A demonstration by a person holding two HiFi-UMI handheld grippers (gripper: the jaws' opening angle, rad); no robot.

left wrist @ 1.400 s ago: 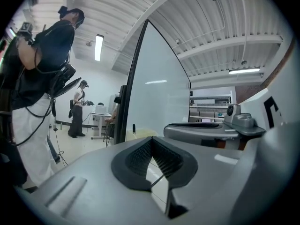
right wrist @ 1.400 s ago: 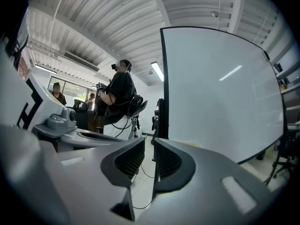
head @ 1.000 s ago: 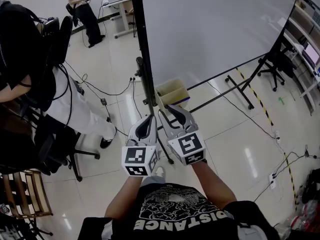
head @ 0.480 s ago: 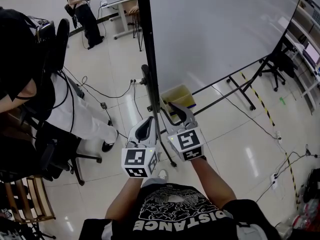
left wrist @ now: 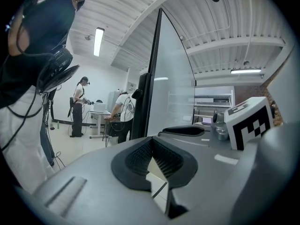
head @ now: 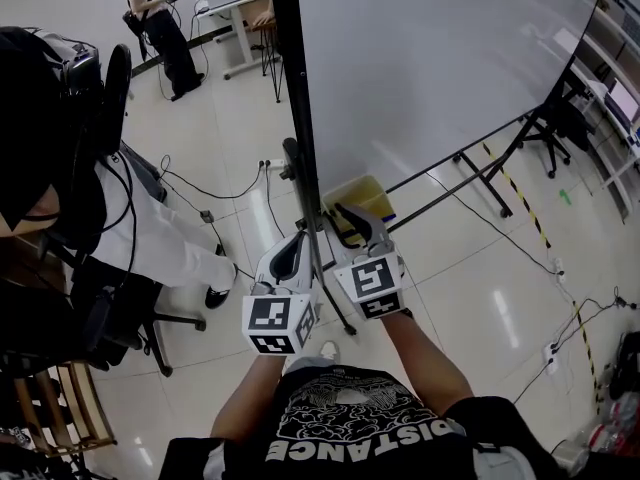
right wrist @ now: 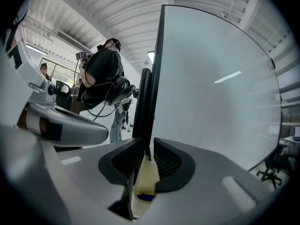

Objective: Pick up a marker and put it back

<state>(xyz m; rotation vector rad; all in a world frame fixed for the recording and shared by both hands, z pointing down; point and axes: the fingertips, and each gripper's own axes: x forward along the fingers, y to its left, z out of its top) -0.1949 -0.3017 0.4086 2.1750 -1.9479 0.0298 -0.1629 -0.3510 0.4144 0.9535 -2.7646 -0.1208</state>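
A pale yellow box (head: 365, 192) hangs at the foot of the whiteboard (head: 430, 58), by its black post (head: 301, 138). In the right gripper view the same box (right wrist: 146, 179) shows through the jaw gap with a small blue item (right wrist: 145, 197) in it, perhaps a marker; I cannot tell. My right gripper (head: 349, 218) points at the box, jaws a little apart and empty (right wrist: 146, 149). My left gripper (head: 297, 240) is beside it, left of the post, with its pad tips touching and nothing between them (left wrist: 149, 141).
A seated person in dark top and white trousers (head: 120, 218) is close on the left with an office chair (head: 115, 308). Cables (head: 215, 183) run over the floor. The whiteboard's stand legs (head: 470, 168) spread to the right. Another person (head: 160, 18) stands by a far table.
Both grippers and my view have moved forward toward the whiteboard post. The yellow box now lies partly behind the right gripper. Neither jaw state has changed.
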